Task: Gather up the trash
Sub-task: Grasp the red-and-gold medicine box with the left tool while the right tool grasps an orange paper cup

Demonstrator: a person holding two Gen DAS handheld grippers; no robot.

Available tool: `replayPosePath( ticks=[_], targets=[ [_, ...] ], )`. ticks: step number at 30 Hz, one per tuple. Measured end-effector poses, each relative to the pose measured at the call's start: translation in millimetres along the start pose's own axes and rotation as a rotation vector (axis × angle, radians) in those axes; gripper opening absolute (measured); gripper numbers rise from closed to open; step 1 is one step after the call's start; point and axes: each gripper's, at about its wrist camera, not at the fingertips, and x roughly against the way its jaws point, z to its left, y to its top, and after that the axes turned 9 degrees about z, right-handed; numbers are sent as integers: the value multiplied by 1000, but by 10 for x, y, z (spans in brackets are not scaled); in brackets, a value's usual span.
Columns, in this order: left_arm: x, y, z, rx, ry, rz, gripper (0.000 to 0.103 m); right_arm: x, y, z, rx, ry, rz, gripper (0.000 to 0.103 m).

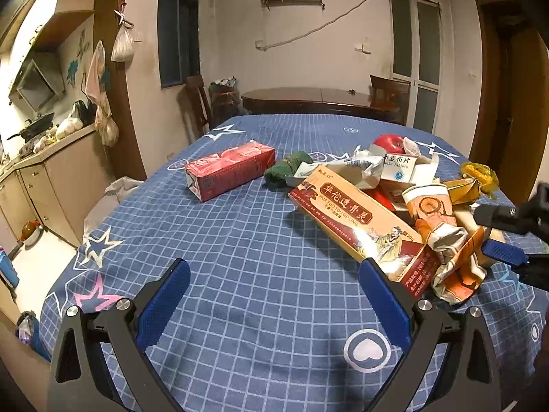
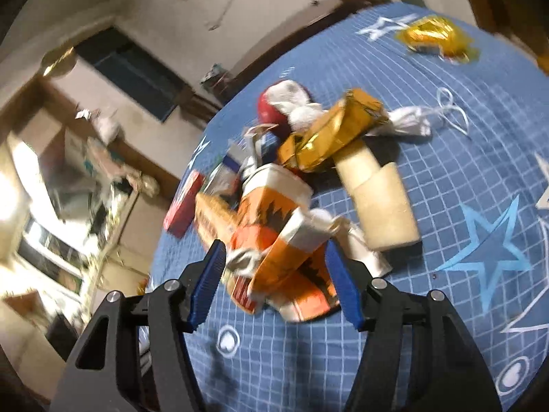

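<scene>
While no bin or bag for the trash can be seen in either view, little of the collecting can be judged done: most items lie bunched toward the right edge of the table (image 1: 240, 240), on its blue checked cloth. A red carton (image 1: 229, 170) is left apart, nearer the far left corner, with a green wad (image 1: 286, 169) between it and the pile. In the pile, a long medicine box (image 1: 357, 219), a crushed orange paper cup (image 1: 442, 237), a white pill box (image 1: 398, 166), a red apple (image 1: 389, 144) and gold foil wrappers (image 1: 478, 175) are seen, touching or overlapping. In the right wrist view, two pale foam blocks (image 2: 377, 199) and white tissue (image 2: 405, 122) lie just beside the pile.

Left gripper (image 1: 274, 295): jaws spread wide, nothing held; the right pad sits at the near end of the medicine box, contact cannot be told.

Right gripper (image 2: 274, 274): jaws parted around the crushed orange paper cup, pads close on both sides. View is motion-blurred, so whether it is pinched yet cannot be told. Everything is judged still to be picked up.
</scene>
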Motion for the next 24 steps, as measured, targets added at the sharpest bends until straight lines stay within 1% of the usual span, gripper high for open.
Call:
replayPosePath(
  ticks=[1,2,3,4,5,6,11,13,16,18,21,24],
  targets=[
    [-21,4,-8,0,0,3,98,-12,20,-35,-23,12,4,49],
    [-46,12,-4,0,-2,7,98,-32,37,-76,-46,28,14,37],
    [-62,19,-6,2,-3,11,98,-60,51,-117,-63,45,33,30],
    [-72,23,-2,4,-3,13,98,-81,56,-147,-73,61,46,30],
    [-90,40,1,9,-2,15,98,-71,49,-183,-85,82,45,29],
    [-102,55,5,13,0,16,98,-62,54,-182,-84,85,41,29],
    [-163,177,-9,41,11,35,98,247,-69,-153,-11,103,-4,26],
    [-189,259,9,67,-9,52,98,344,-105,-145,24,95,-21,23],
    [-220,420,33,129,-85,90,98,518,-170,-129,71,96,-55,23],
    [-258,496,0,146,-101,98,98,600,-201,-132,98,86,-79,23],
    [-383,600,-90,172,-103,119,98,658,-241,-102,138,78,-101,22],
    [-583,681,-190,194,-128,171,98,695,-286,-99,173,60,-118,22]
  ],
)
